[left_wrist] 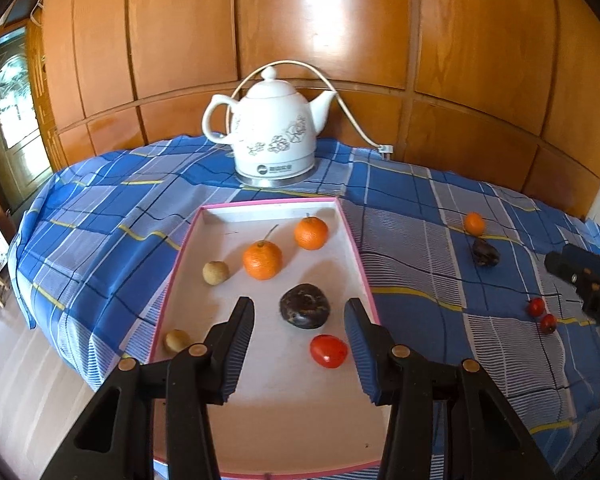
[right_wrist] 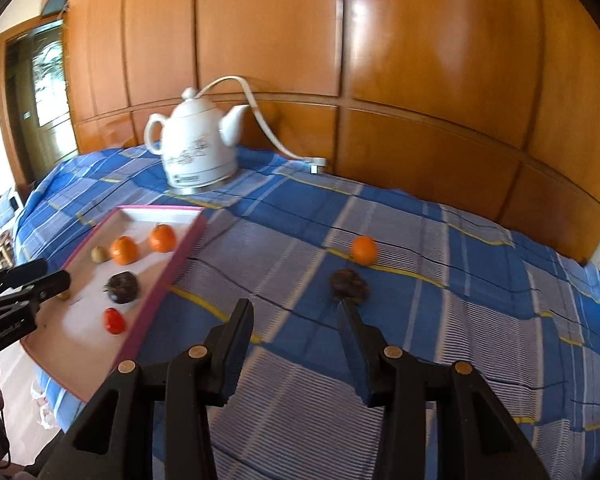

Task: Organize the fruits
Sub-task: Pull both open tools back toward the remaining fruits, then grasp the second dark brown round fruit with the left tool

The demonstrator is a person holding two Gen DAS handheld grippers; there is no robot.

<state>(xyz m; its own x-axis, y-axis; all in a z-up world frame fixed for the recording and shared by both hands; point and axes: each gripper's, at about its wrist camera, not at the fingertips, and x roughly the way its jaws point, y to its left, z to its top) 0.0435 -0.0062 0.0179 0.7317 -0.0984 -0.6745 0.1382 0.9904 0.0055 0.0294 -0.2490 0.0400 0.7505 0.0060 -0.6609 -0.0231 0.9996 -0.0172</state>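
Right hand-held gripper (right_wrist: 296, 312): released, empty, over the worktop. Dark fruit (right_wrist: 350, 285) just beyond its fingertips; I'd straddle it squarely, close gently. Left hand-held gripper (left_wrist: 300, 312): released above the tray (left_wrist: 358, 246).

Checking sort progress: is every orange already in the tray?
No, one orange sits on the blue tablecloth, outside the pink-rimmed tray.

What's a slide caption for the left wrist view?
Open left gripper over tray holding six fruits; four more wait on the cloth.
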